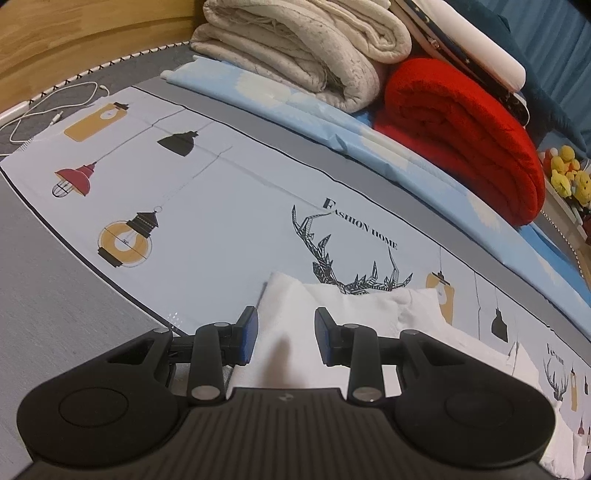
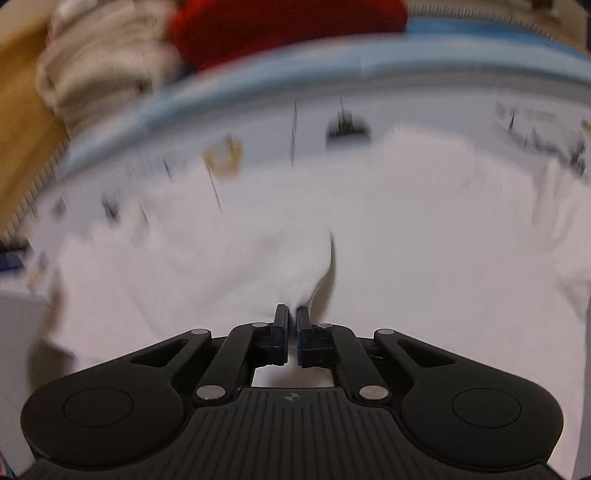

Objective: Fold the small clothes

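A small white garment (image 1: 354, 314) lies on a printed sheet (image 1: 207, 206) on the bed. In the left wrist view my left gripper (image 1: 285, 325) is open, its blue-padded jaws standing on either side of a raised edge of the white cloth. In the blurred right wrist view the same white garment (image 2: 406, 240) spreads across the sheet. My right gripper (image 2: 291, 315) is shut on a pinched fold of the white cloth, which rises from between the jaws.
At the back lie a folded cream blanket (image 1: 295, 48), a rolled red blanket (image 1: 461, 129) and a light blue sheet (image 1: 332, 125). A white cable (image 1: 55, 107) lies far left by the wooden headboard (image 1: 74, 33). Yellow plush toys (image 1: 567, 173) sit far right.
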Action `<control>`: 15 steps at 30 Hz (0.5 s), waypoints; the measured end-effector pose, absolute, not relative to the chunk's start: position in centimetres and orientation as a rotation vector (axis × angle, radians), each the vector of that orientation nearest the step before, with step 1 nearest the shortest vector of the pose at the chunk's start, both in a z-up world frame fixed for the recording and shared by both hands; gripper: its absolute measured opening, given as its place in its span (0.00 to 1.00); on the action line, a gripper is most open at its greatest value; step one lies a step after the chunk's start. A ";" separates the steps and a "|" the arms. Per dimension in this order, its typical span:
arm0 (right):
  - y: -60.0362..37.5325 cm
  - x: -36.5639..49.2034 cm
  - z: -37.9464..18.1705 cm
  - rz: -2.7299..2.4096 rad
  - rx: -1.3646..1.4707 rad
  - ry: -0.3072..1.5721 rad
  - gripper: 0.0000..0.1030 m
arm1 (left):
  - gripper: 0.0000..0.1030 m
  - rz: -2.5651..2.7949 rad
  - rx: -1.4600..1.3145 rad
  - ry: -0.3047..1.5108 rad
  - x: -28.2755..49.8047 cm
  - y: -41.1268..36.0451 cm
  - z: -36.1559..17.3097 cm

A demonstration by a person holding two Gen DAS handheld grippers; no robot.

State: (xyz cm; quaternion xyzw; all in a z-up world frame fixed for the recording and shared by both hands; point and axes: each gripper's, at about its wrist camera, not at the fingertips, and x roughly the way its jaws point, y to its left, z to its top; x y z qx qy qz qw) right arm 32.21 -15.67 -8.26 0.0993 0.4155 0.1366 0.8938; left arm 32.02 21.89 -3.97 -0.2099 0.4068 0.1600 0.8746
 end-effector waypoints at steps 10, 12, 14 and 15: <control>-24.6 31.2 -2.1 0.043 0.276 0.637 0.03 | 0.35 0.338 -0.419 0.848 32.0 22.0 -4.0; -26.0 31.5 -2.8 -0.005 0.272 0.666 0.03 | 0.35 0.321 -0.411 0.856 32.2 21.5 -4.2; -26.9 31.7 -3.4 -0.017 0.279 0.687 0.03 | 0.35 0.292 -0.400 0.872 32.5 20.8 -4.6; -27.3 31.6 -3.6 -0.020 0.276 0.688 0.03 | 0.35 0.275 -0.396 0.882 32.6 20.5 -4.8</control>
